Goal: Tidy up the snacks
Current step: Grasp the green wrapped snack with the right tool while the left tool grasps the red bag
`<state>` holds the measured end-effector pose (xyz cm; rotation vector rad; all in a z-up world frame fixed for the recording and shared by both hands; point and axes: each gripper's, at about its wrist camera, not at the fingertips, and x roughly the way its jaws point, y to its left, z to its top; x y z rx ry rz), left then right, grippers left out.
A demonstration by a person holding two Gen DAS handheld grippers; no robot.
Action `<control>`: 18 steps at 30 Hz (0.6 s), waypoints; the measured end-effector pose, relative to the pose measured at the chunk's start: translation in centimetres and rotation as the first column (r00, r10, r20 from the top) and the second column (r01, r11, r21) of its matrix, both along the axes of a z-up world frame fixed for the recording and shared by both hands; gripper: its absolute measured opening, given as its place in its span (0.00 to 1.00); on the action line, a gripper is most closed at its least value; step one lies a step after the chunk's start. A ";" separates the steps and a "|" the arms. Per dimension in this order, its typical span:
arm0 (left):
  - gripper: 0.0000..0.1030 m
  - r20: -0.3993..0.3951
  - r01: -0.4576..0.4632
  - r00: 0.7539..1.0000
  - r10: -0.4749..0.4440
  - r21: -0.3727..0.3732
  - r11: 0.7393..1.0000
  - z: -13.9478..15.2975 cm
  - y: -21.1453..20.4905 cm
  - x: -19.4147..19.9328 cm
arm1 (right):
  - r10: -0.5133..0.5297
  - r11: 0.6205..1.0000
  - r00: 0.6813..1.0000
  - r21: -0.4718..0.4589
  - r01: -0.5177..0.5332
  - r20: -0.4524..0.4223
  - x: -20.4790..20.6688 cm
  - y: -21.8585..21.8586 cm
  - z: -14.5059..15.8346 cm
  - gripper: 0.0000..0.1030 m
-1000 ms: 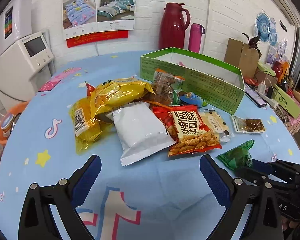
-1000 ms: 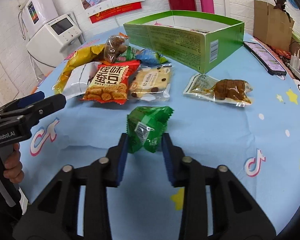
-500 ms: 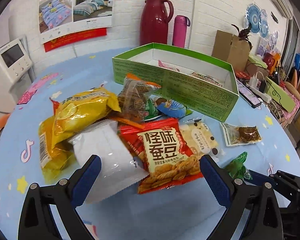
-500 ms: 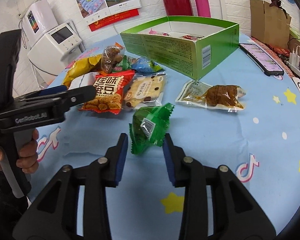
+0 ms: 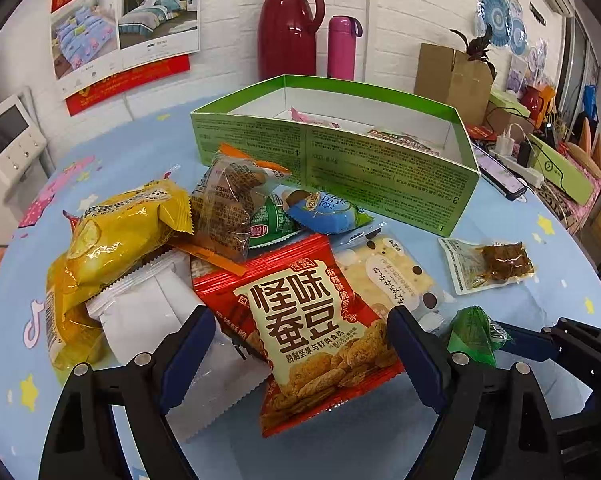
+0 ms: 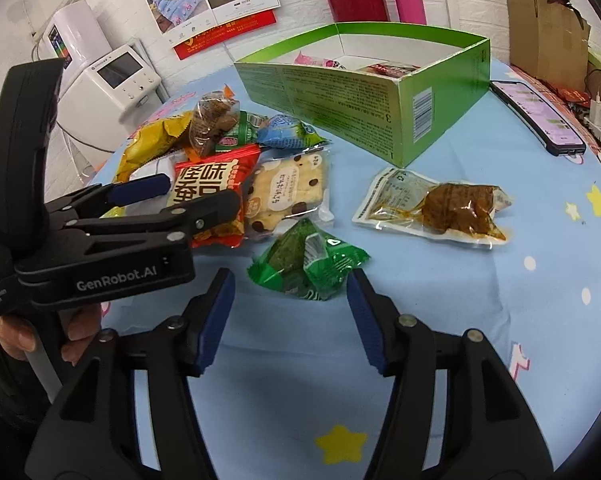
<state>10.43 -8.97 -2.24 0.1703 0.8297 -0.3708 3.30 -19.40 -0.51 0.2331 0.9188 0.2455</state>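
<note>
Right gripper point(image 6: 290, 316): its jaws are standing released, spread to either side of the small green packet point(image 6: 310, 260), which is lying on the worktop point(image 6: 440, 320) just ahead of the blue pads, touching neither as far as I can see.
Left gripper point(image 5: 300, 356): its jaws are gaping wide and grasping nothing, hanging over the near end of the red bean-snack bag point(image 5: 312, 328); a hand point(image 6: 40, 332) is gripping its handle at the left of the right wrist view.
Snack pile: the red bag is lying partly over a white pouch point(image 5: 160, 328), with a spotted cookie pack point(image 5: 392, 276) just beside it on the right.
Behind those: a yellow bag point(image 5: 120, 236), a clear pack of brown pieces point(image 5: 228, 204) leaning on it, a green-label wrapper point(image 5: 270, 220) and a blue wrapper point(image 5: 324, 212).
Off to the right: a clear pouch of brown saucy food point(image 6: 440, 204) is lying alone, apart from the pile.
Green box point(image 5: 380, 176): it is standing open behind the pile, with a few packets showing inside.
Beyond the box: a dark red jug point(image 5: 288, 28) and a pink flask point(image 5: 342, 46) are standing by the wall.
</note>
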 end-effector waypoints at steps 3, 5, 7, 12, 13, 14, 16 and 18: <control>0.87 0.010 0.006 1.000 -0.006 0.014 1.000 -0.2 -0.3 0.0 | -0.009 1.000 1.000 0.013 0.009 -0.001 0.4 -0.2 -0.1 0.58; 0.87 0.013 0.010 1.000 -0.010 0.021 1.000 -0.2 -0.4 0.0 | -0.015 1.000 1.000 0.014 0.015 0.002 0.5 -0.2 -0.1 0.57; 0.80 0.011 0.019 1.000 -0.020 0.023 1.000 -0.2 -0.5 0.0 | -0.024 1.000 1.000 0.016 0.024 0.005 0.5 -0.4 -0.2 0.48; 0.52 -0.004 0.059 0.998 -0.059 0.008 0.998 -0.3 -0.4 -0.6 | -0.059 0.998 0.998 0.036 0.059 0.006 -0.1 -1.1 -0.2 0.43; 0.46 -0.003 0.063 0.998 -0.063 0.003 0.998 -0.1 -0.3 -0.7 | -0.062 0.997 0.998 0.038 0.062 0.008 -0.2 -1.1 0.0 0.43; 0.16 0.009 0.051 0.999 -0.051 0.002 0.999 0.1 0.0 -0.9 | -0.066 0.997 0.998 0.041 0.065 0.014 -0.4 -1.2 0.2 0.43; 0.11 -0.011 0.064 0.998 -0.065 -0.058 0.996 0.6 1.1 -1.1 | -0.070 0.997 0.997 0.036 0.069 0.032 -1.0 -1.2 0.7 0.43; 0.09 -0.048 0.062 0.997 -0.067 -0.104 0.993 0.7 2.1 -1.1 | -0.067 0.997 0.997 0.036 0.066 0.048 -1.4 -1.2 1.2 0.42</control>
